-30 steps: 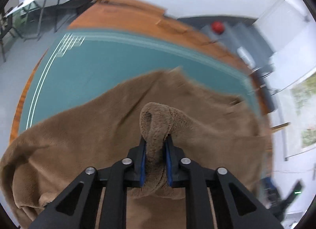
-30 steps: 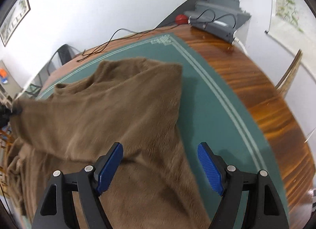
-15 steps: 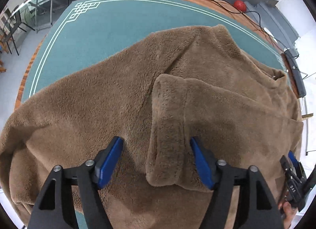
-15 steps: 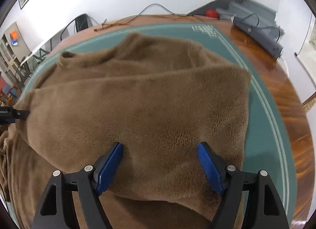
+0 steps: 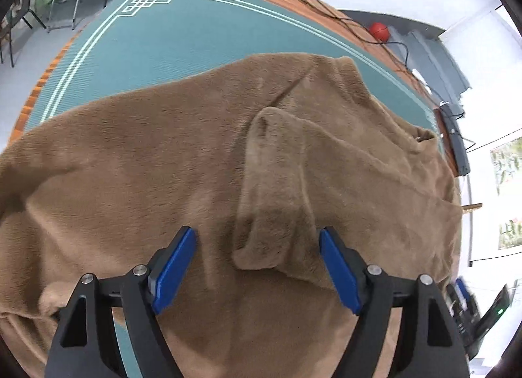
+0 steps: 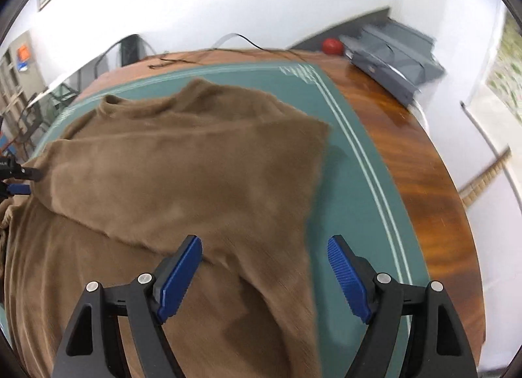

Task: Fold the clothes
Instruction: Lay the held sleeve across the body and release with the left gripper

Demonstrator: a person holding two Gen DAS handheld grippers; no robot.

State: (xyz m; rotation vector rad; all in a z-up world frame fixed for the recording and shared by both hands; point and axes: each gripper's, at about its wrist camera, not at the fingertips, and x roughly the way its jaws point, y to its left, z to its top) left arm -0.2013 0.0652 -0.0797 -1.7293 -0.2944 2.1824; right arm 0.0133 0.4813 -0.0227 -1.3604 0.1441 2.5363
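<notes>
Left gripper [image 5: 257,267] over folded sleeve [image 5: 274,189]

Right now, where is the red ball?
The red ball sits at the far edge of the wooden table, beyond the green mat and the brown garment, next to a grey device by the wall.

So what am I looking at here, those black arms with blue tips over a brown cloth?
Those are two hand-held claws, with no robot behind them; each carries a camera looking along its fingers. One picture is from the left claw, the other from the right claw. A fluffy brown garment lies spread on a green mat over a wooden table, one sleeve folded across it. The left claw's jaws are opening around the sleeve without pressing it; the right claw is open. Neither holds anything.
</notes>
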